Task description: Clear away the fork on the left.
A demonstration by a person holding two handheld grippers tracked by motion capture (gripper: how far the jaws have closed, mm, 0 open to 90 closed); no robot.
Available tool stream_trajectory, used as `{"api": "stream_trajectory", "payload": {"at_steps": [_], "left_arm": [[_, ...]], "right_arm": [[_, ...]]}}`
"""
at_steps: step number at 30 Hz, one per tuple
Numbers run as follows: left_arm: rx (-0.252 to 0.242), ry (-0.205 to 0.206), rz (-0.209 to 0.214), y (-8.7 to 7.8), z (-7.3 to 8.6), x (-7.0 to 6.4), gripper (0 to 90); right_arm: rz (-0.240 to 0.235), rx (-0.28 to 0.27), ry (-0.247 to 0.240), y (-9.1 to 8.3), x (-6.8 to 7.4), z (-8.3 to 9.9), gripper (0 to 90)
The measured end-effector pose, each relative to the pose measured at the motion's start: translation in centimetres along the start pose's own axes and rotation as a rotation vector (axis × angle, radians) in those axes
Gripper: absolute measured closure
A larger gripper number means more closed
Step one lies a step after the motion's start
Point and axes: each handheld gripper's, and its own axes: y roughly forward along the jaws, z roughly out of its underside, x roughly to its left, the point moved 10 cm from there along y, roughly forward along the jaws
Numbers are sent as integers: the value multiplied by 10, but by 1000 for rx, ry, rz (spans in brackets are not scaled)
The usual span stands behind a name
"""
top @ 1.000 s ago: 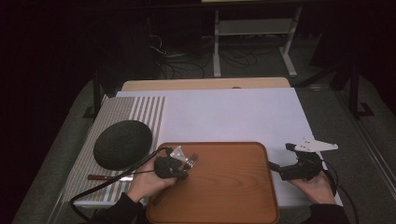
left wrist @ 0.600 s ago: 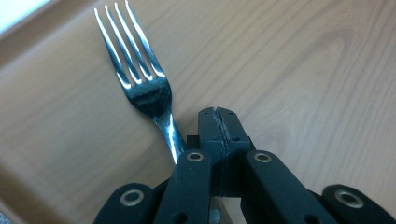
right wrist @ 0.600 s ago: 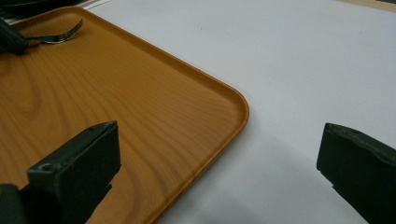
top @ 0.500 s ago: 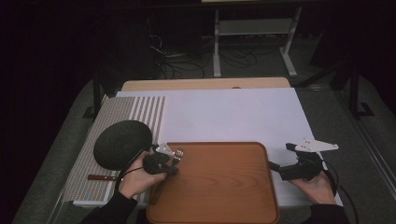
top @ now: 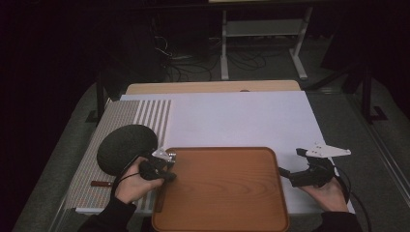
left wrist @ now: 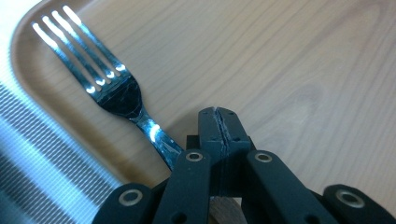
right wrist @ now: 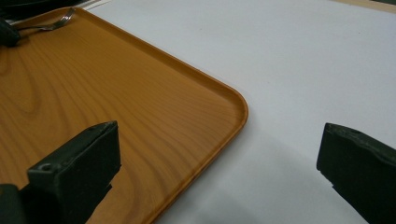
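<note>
A brown wooden tray point(top: 227, 198) lies at the near edge of the table. My left gripper point(top: 168, 169) hovers low over the tray's far left corner, shut on the handle of a shiny metal fork point(left wrist: 100, 77). The tines point toward the rounded corner of the tray point(left wrist: 303, 70), and the handle's end is hidden under the shut jaws point(left wrist: 219, 126). My right gripper point(top: 285, 174) sits just off the tray's right edge, open and holding nothing. In the right gripper view point(right wrist: 219, 140) the jaws straddle the tray's corner point(right wrist: 116, 84), and the fork point(right wrist: 56, 23) shows far off.
A dark round plate point(top: 126, 147) rests on a striped placemat point(top: 116, 121) left of the tray. A small red-handled item point(top: 99, 183) lies near the mat's front. A white sheet point(top: 241, 116) covers the table beyond the tray.
My left gripper has carried the fork leftward, from over the tray's inner left part to its far left corner. The right gripper has stayed put.
</note>
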Motion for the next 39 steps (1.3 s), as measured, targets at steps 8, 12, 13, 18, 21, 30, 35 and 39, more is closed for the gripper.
{"api": "stream_trajectory", "payload": {"at_steps": [8,12,13,18,21,30,35,39], "left_arm": [[12,15,5,-2,3,0,888],[24,44,-2,-3,4,-2,862],[25,49,-6,-4,4,-2,851],[-5,65,-25,-11,0,1,823],[-33,59,-34,-15,-2,5,794],[-112,91,-106,-31,-8,18,641],[-192,63,-100,-40,-11,23,598],[-281,30,-95,-50,-14,29,590]], "right_arm": [[0,-1,-1,-1,0,0,0],[1,-1,-1,-1,0,0,0],[1,-1,-1,-1,0,0,0],[0,-1,-3,-1,0,0,0],[2,-3,-1,-1,0,0,0],[3,-4,-2,-2,0,0,0],[3,-6,0,-2,0,0,0],[2,-5,1,-2,1,0,0]]}}
